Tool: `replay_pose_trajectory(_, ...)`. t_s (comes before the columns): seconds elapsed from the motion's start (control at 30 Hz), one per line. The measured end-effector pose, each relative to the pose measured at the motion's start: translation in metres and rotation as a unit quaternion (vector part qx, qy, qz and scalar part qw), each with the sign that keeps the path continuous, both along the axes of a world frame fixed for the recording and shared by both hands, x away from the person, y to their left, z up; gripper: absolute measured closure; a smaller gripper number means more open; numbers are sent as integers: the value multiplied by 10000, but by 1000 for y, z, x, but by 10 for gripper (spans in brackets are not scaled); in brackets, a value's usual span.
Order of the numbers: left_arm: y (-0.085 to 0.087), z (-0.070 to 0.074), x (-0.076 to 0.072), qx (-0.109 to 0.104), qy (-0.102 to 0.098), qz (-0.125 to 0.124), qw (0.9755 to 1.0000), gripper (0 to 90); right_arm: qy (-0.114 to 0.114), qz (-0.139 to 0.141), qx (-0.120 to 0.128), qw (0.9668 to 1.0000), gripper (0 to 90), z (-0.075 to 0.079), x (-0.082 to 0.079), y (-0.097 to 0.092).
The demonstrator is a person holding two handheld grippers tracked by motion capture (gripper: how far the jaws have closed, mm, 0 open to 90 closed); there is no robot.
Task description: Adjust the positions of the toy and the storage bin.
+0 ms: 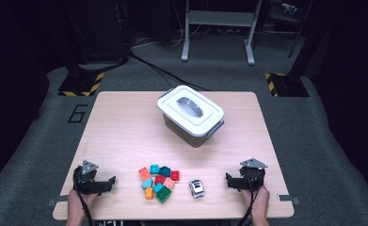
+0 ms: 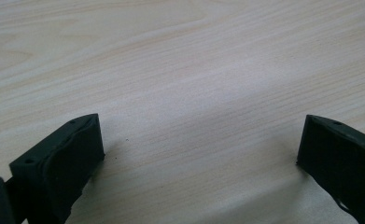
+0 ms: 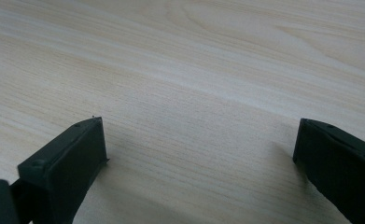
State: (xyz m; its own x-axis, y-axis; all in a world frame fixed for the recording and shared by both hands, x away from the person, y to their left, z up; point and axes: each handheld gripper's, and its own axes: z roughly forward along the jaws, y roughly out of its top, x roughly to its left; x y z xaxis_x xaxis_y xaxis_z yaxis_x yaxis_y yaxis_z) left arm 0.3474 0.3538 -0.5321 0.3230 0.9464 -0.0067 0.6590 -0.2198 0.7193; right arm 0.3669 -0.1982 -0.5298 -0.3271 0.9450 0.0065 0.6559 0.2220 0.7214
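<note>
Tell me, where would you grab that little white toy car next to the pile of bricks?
Probably across its two long sides, coming straight down from above. The toy car sits flat on the table, apart from the bricks, so both flanks are free. The right gripper is nearest and its jaws stand open, though it would likely need turning to line up with the car's narrow body.

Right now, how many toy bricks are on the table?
About 10, all in one cluster of bricks near the front edge, between the left gripper and the toy car. They touch and overlap, so one or two may be hidden.
</note>
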Motion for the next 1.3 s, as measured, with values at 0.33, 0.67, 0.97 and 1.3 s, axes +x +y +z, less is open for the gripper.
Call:
replay_pose_trajectory(0.33,0,0,0,18,-14,-23,10000,3,10,54,-45,10000,0,0,2,-1)
replay_pose_trajectory(0.67,-3,13,-2,-63,-53,-400,9992,21,40,19,-44,10000,0,0,2,-1)
replay_pose_trajectory(0.97,-26,34,-3,-175,-220,-891,9956,2,21,47,-44,10000,0,0,3,-1)
replay_pose_trajectory(1.3,-53,51,-6,-165,-329,-1375,9898,2,27,25,-15,10000,0,0,3,-1)
